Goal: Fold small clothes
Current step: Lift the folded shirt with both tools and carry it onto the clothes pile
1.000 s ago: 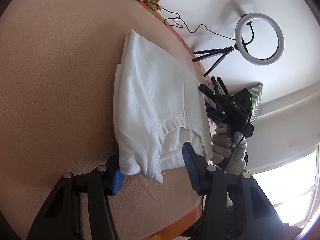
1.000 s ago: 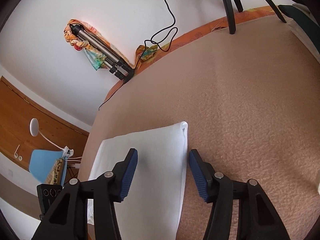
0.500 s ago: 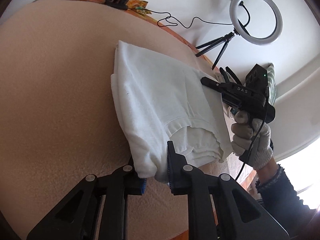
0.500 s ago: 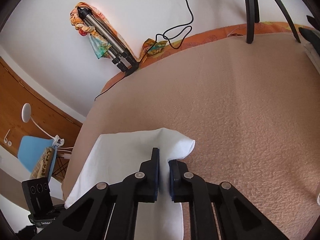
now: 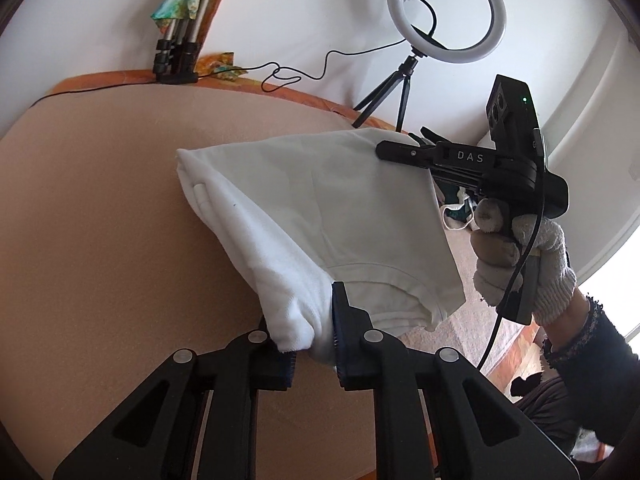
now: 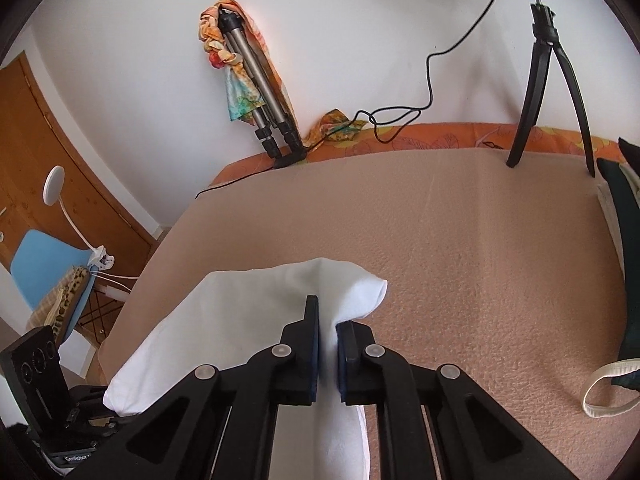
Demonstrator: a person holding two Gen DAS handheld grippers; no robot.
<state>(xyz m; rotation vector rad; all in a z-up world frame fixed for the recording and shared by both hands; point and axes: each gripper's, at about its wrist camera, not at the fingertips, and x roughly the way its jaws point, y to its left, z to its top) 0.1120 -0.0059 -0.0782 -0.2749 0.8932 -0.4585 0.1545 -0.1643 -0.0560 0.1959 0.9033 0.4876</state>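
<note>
A folded white garment point(image 5: 328, 208) is lifted off the tan blanket point(image 5: 100, 208). My left gripper point(image 5: 312, 332) is shut on its near corner by the neckline. My right gripper point(image 6: 328, 344) is shut on the far corner of the same white garment point(image 6: 248, 320). In the left wrist view the right gripper point(image 5: 404, 150) reaches in from the right, held by a gloved hand point(image 5: 516, 252), and pinches the garment's far edge. The cloth hangs stretched between both grippers, with one end resting near the blanket.
A ring light on a small tripod point(image 5: 444, 12) stands at the far edge of the bed, with a cable point(image 5: 304, 72) beside it. A folded tripod wrapped in colourful cloth point(image 6: 256, 80) leans on the wall. Dark folded clothes point(image 6: 624, 248) lie at the right.
Both grippers closed on the white garment and lifted it off the blanket. It lay flat a second ago; now it hangs stretched between them.
</note>
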